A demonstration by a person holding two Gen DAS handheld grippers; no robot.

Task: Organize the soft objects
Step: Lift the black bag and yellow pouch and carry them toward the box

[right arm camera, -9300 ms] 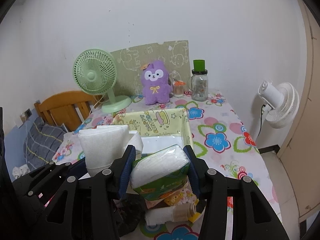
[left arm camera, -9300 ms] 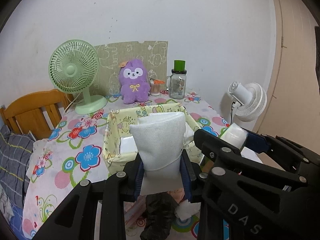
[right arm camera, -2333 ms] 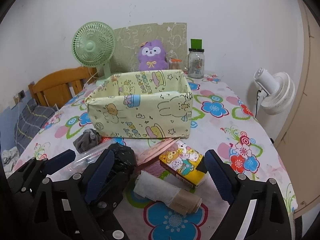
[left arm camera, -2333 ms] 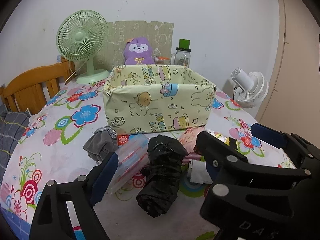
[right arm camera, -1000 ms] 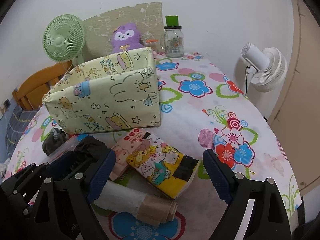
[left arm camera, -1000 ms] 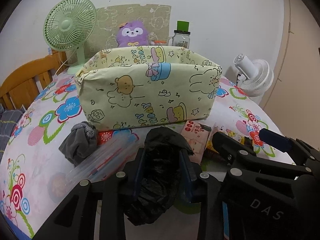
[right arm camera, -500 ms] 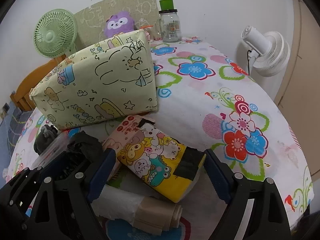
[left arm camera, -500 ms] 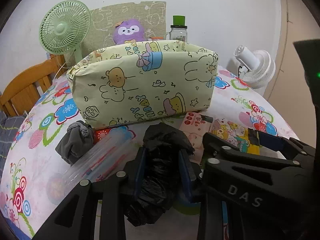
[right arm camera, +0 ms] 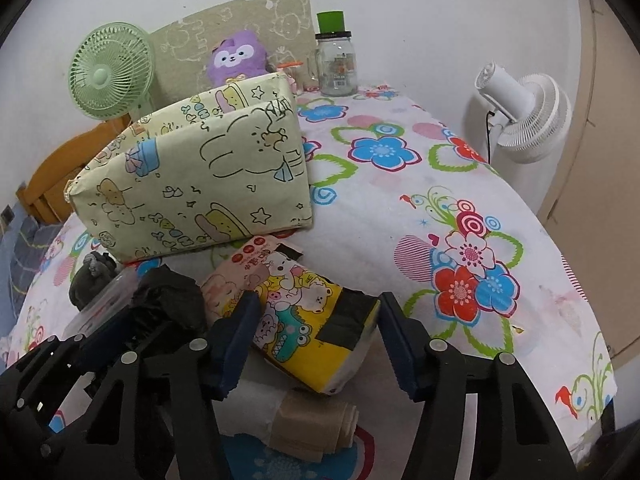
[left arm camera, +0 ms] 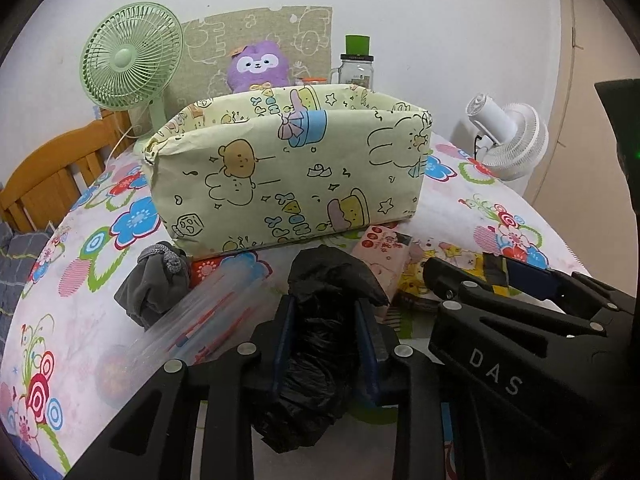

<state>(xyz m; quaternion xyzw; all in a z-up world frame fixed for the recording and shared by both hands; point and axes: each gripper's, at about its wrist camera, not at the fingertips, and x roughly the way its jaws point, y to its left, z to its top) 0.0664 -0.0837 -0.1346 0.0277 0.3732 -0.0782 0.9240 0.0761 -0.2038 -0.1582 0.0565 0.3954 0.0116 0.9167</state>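
Left gripper (left arm camera: 326, 332) clamps the black bag (left arm camera: 320, 344) before the box (left arm camera: 288, 176); right gripper (right arm camera: 314, 344), closing, straddles the tissue pack (right arm camera: 316, 320) crosswise, right pad not yet touching.

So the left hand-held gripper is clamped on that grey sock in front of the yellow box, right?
Not the sock. The left wrist view shows the left hand-held gripper clamped on the black plastic bag; the grey sock lies untouched beside it, in front of the yellow box.
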